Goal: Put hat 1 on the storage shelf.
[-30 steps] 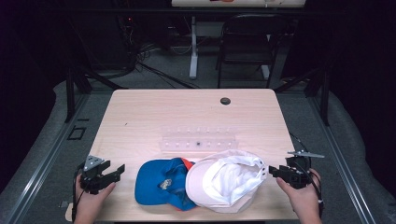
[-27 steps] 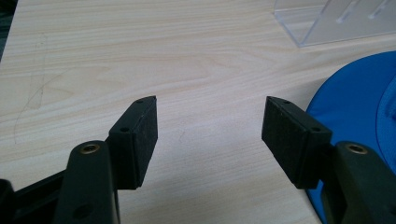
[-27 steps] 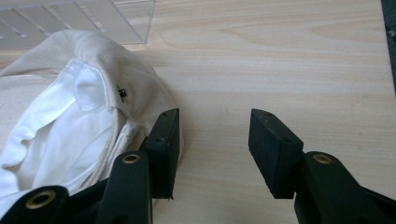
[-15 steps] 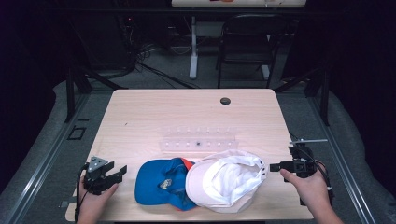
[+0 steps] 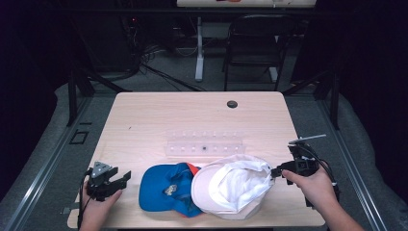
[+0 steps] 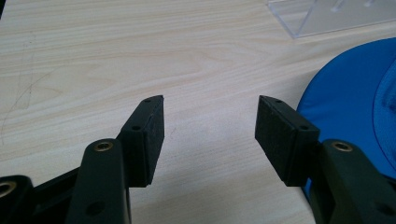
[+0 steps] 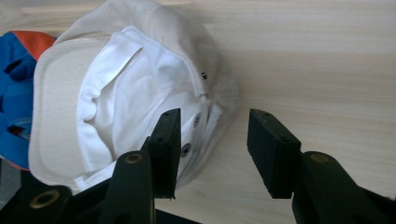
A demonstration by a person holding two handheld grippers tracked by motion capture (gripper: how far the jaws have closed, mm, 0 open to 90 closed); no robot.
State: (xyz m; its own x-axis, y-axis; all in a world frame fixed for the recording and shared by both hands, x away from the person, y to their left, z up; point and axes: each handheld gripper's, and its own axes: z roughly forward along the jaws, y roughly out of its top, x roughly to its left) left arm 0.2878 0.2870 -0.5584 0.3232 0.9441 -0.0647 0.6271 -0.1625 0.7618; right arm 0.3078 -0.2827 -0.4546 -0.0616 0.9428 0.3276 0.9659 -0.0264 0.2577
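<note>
A: R gripper (image 5: 278,171) – where are we?

B: At the right edge of the white cap (image 5: 233,185), near edge of the table (image 5: 144,120). In the right gripper view our jaws stand wide apart, nothing between them yet. One jaw sits over the cap's back w/ the snap strap, the other over bare wood beside it. Can't tell if the first one touches the cloth.

A: And the cap itself?

B: Upside down, lining up, brim toward the blue cap (image 5: 163,185). The white one overlaps the blue one's right side; a bit of orange shows at the join. Both lie front-centre on the table, just in front of the clear rack (image 5: 204,147).

A: L gripper (image 5: 121,180)?

B: Front-left corner, resting low in our hand, just left of the blue cap but apart from it. Jaws wide, empty – left gripper view shows plain wood between them, blue brim at the right and a corner of the rack top right.

A: Anything else up there?

B: Small dark grommet (image 5: 232,104) near the far edge. Rest of the top is bare wood.
</note>
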